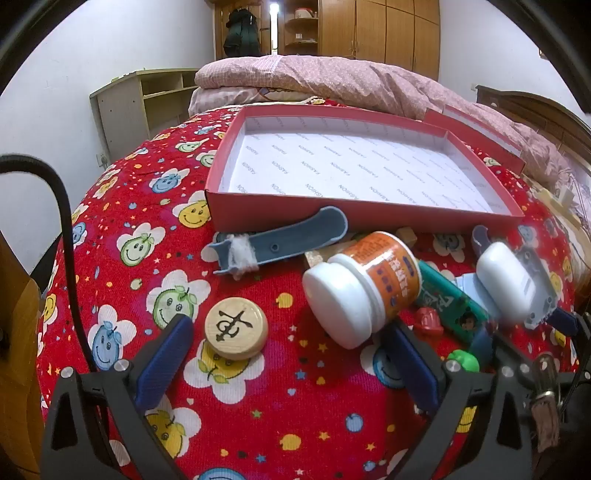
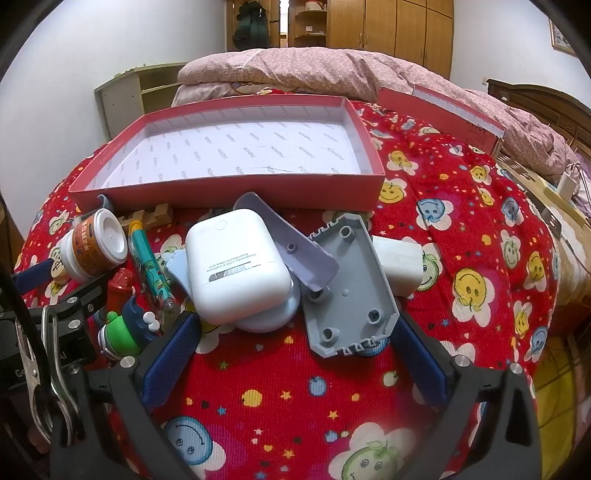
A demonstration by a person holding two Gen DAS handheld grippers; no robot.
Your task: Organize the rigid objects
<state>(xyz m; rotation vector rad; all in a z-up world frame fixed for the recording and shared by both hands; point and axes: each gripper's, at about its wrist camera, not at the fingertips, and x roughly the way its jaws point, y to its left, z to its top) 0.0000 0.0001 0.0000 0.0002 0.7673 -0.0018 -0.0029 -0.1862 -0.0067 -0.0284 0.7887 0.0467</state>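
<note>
Both claws stand apart and empty: left claw [image 1: 291, 354], right claw [image 2: 301, 345]. The objects lie heaped on the bed, the red box [image 1: 236, 206] at twelve o'clock. Advise the right claw straddle the white case [image 2: 236, 266] squarely, avoiding the grey plate [image 2: 351, 284].

White walls, wooden wardrobe [image 1: 380, 33], pale shelf unit [image 1: 144, 99], pink quilt [image 1: 332, 77].

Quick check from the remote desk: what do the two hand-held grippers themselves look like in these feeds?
Both match: the left hand-held gripper and right hand-held gripper have blue finger pads on black frames with silver screws. A black cable curves past the left one; a metal clip hangs by the right.
</note>
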